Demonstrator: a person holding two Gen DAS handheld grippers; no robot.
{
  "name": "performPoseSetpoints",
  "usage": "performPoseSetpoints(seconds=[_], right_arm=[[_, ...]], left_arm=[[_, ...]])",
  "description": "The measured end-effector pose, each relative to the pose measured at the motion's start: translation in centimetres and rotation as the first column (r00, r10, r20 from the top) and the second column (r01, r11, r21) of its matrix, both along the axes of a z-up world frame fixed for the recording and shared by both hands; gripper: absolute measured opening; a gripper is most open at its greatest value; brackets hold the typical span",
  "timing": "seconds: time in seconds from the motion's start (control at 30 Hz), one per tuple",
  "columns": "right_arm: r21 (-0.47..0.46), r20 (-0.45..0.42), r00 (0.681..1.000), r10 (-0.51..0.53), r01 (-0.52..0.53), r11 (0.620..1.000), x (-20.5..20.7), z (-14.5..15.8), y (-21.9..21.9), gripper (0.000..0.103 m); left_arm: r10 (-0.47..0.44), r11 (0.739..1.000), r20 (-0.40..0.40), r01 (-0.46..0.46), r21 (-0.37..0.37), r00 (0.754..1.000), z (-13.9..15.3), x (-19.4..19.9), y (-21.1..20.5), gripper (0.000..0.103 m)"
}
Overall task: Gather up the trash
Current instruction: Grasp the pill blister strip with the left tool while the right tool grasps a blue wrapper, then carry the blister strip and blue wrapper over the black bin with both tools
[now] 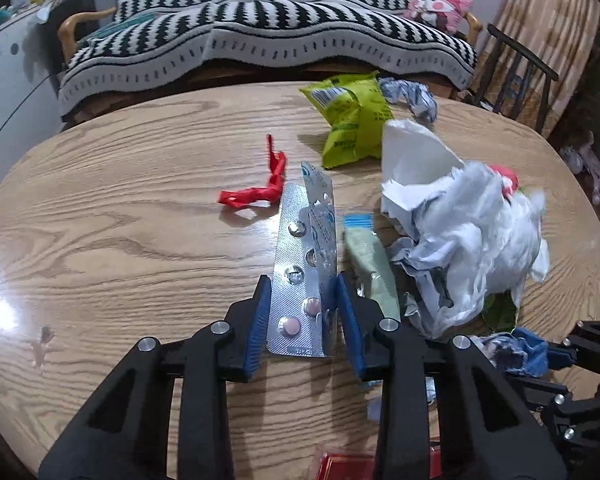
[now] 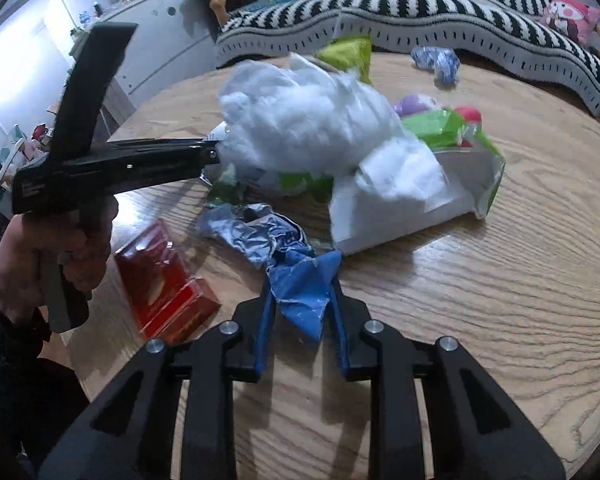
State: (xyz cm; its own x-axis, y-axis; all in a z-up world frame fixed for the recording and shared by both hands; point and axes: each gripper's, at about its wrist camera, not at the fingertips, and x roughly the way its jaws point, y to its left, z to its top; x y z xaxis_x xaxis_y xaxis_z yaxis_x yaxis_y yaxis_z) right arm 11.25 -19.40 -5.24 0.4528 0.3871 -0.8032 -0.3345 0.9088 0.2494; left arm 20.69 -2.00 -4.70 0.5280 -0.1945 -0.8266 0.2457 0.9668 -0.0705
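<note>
My left gripper (image 1: 303, 280) is shut on a folded silver blister pack (image 1: 296, 280) with a few pink pills, standing on edge on the round wooden table (image 1: 120, 240). In the right wrist view my right gripper (image 2: 300, 284) is shut on a crumpled blue and silver wrapper (image 2: 300, 288) that trails back to the trash pile. That wrapper (image 1: 516, 348) also shows low at the right in the left wrist view. A person's hand (image 2: 60, 264) holds the left gripper's handle; its fingers are hidden behind white plastic (image 2: 308, 132).
Loose trash lies around: a red twisted strip (image 1: 260, 188), a green snack bag (image 1: 352, 120), a pale sachet (image 1: 368, 256), a white bag-and-paper heap (image 1: 460, 232), a blue-white wad (image 1: 412, 96), a red box (image 2: 164, 280). A striped-blanket sofa (image 1: 260, 40) and a dark chair (image 1: 516, 76) stand beyond the table.
</note>
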Motion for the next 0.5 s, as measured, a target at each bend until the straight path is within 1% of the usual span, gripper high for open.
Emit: performPoseSetpoints(seconds=[0.1, 0.2, 0.27, 0.37, 0.47, 0.5], right_arm=[[0.028, 0.019, 1.000, 0.000, 0.000, 1.000, -1.2, 1.3, -0.7, 0.024], [0.050, 0.047, 0.999, -0.009, 0.006, 0.999, -2.7, 3.0, -2.1, 0.024], [0.056, 0.071, 0.997, -0.028, 0.024, 0.998, -3.9, 4.0, -3.4, 0.024], [0.067, 0.098, 0.992, -0.083, 0.077, 0.995, -5.7, 5.1, -6.6, 0.024], [0.078, 0.112, 0.979, -0.170, 0.162, 0.984, -7.4, 5.9, -10.8, 0.024], [0.074, 0.117, 0.970, -0.213, 0.206, 0.976, -8.2, 6.0, -12.7, 0.024]], left_arm=[[0.033, 0.999, 0.024, -0.033, 0.001, 0.999, 1.3, -0.6, 0.4, 0.033], [0.050, 0.999, 0.058, -0.049, -0.019, 0.997, 3.2, -1.9, 0.2, 0.033], [0.034, 0.999, 0.074, -0.032, -0.029, 0.997, 4.1, -2.8, -0.9, 0.033], [-0.004, 0.999, 0.114, 0.008, -0.033, 0.993, 5.7, -4.2, -3.5, 0.033], [-0.036, 0.997, 0.139, 0.044, -0.059, 0.990, 7.0, -5.6, -6.1, 0.033], [-0.069, 0.994, 0.141, 0.079, -0.069, 0.988, 7.3, -6.3, -7.9, 0.033]])
